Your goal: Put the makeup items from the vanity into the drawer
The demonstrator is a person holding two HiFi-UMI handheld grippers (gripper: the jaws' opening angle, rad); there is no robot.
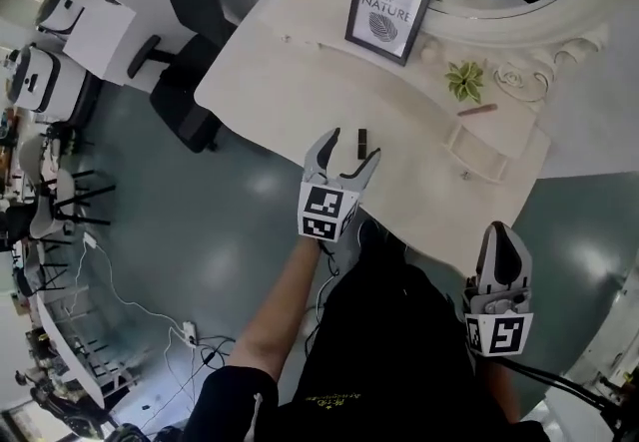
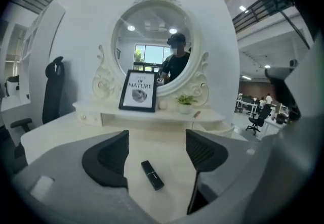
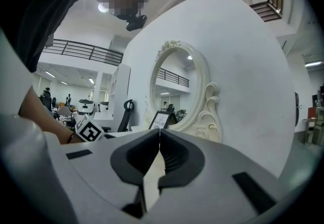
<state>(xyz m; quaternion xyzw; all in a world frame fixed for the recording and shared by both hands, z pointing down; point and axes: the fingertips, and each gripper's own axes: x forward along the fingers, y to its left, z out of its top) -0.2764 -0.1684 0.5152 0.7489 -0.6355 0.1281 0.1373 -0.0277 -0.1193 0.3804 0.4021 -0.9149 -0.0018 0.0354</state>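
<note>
A small black lipstick tube (image 1: 362, 142) lies flat on the white vanity top (image 1: 280, 81) near its front edge. My left gripper (image 1: 349, 147) hovers over it, open, with the tube (image 2: 152, 174) resting on the table between the wide-spread jaws and touching neither pad. A thin brown stick-shaped makeup item (image 1: 477, 110) lies on the raised shelf by the mirror. To the right, the shallow drawer (image 1: 491, 165) stands pulled out. My right gripper (image 1: 499, 235) hangs shut and empty off the table's front edge, below the drawer; its pads (image 3: 167, 152) meet.
A framed "NATURE" print (image 1: 385, 13) and a small potted plant (image 1: 465, 81) stand on the shelf under the round mirror (image 2: 152, 41). A black office chair (image 1: 185, 61) sits left of the vanity. Cables (image 1: 170, 330) trail on the grey floor.
</note>
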